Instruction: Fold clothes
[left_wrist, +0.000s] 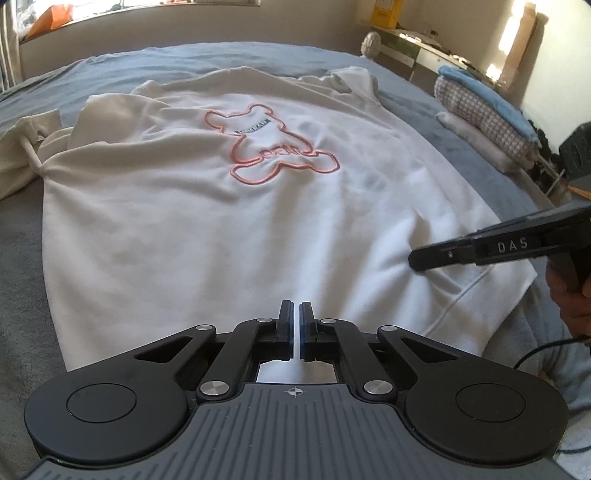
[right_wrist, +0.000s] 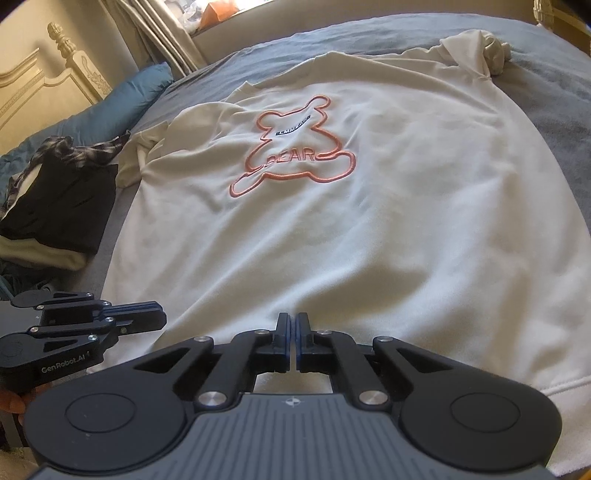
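A white sweatshirt (left_wrist: 221, 221) with a pink bear outline (left_wrist: 271, 147) lies spread flat on the grey bed (left_wrist: 22, 258), filling the centre of both views. At six o'clock in the left wrist view the left tool (left_wrist: 295, 314) is closed, pinching the sweatshirt's near hem. The right tool (right_wrist: 291, 325) is likewise closed on the hem at six o'clock in its own view, and shows at three o'clock in the left wrist view.

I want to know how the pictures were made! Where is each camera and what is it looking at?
Left wrist: rides the left hand-held gripper, looking down at the white bear sweatshirt; a hand shows.
Right wrist: rides the right hand-held gripper, same sweatshirt; fingertips show.
Shared: sweatshirt, grey bed cover, both hand-held grippers.
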